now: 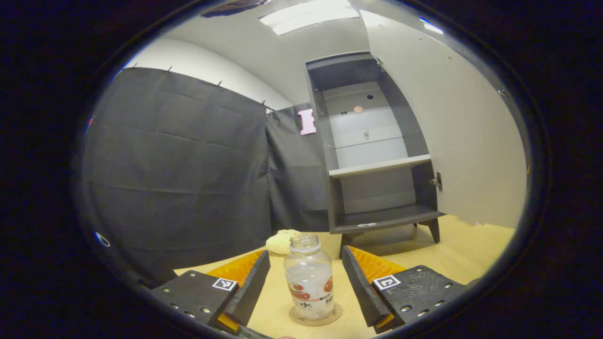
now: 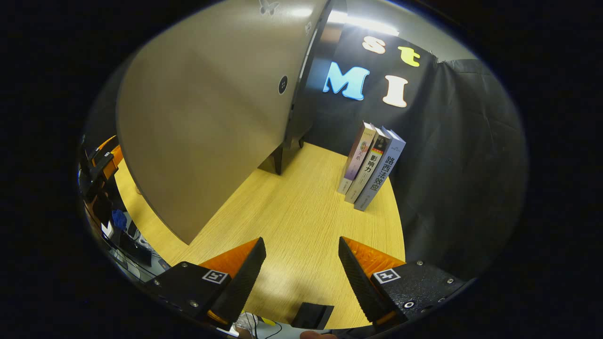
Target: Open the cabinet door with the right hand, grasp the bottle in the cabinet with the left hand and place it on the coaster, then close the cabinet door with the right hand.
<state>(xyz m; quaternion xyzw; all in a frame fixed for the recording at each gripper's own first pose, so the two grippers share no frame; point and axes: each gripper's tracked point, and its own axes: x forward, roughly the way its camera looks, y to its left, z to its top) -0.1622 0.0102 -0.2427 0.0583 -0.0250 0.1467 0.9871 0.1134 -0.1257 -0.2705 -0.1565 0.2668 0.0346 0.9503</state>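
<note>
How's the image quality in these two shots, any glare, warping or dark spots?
Left gripper view: ceiling light blown out, cabinet edges bowed by the fisheye, bottle sharp. Right gripper view: soft glare on the open cabinet door, a bright patch on the table, books leaning from distortion.

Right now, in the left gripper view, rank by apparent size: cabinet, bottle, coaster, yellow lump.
1. Cabinet, largest though farthest.
2. Bottle, near the camera, so enlarged.
3. Coaster and yellow lump: unsure; the bottle hides much of the coaster.

Staged recording booth, black cloth walls (image 1: 179, 155) (pinned up), wooden table (image 2: 301, 207), small cabinet (image 1: 377, 155), ceiling light panel (image 1: 308, 15)
</note>
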